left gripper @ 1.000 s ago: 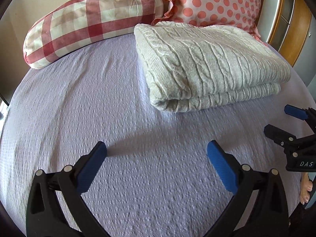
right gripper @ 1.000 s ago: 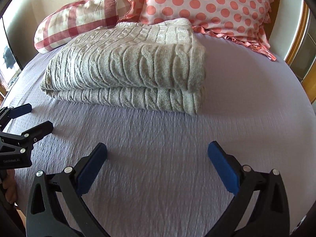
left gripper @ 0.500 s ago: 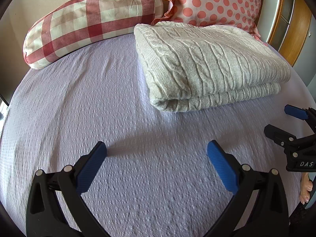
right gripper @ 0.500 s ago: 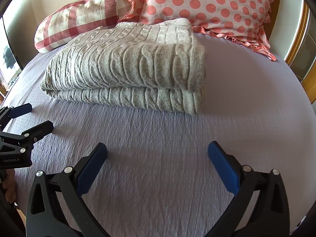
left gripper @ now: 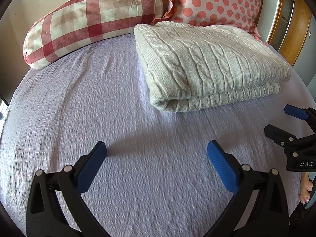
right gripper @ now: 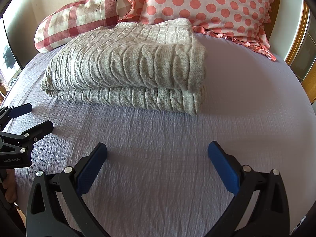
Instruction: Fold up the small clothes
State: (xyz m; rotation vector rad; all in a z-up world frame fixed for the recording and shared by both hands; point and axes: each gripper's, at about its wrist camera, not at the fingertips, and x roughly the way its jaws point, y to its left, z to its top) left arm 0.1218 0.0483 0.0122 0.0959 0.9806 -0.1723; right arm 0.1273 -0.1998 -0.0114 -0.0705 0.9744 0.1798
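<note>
A cream cable-knit sweater lies folded in a neat two-layer stack on the lilac bed cover; it also shows in the right wrist view. My left gripper is open and empty, held over the bare cover in front of the sweater's left end. My right gripper is open and empty in front of the sweater's right end. Each gripper shows at the edge of the other's view, the right gripper at the right and the left gripper at the left.
A red-and-cream checked bolster pillow and a pink polka-dot pillow lie behind the sweater at the head of the bed. A wooden frame stands at the far right. The bed cover stretches bare right of the sweater.
Almost nothing: both grippers stay open and empty, drifting very slightly back from the folded sweater, which has not moved.
</note>
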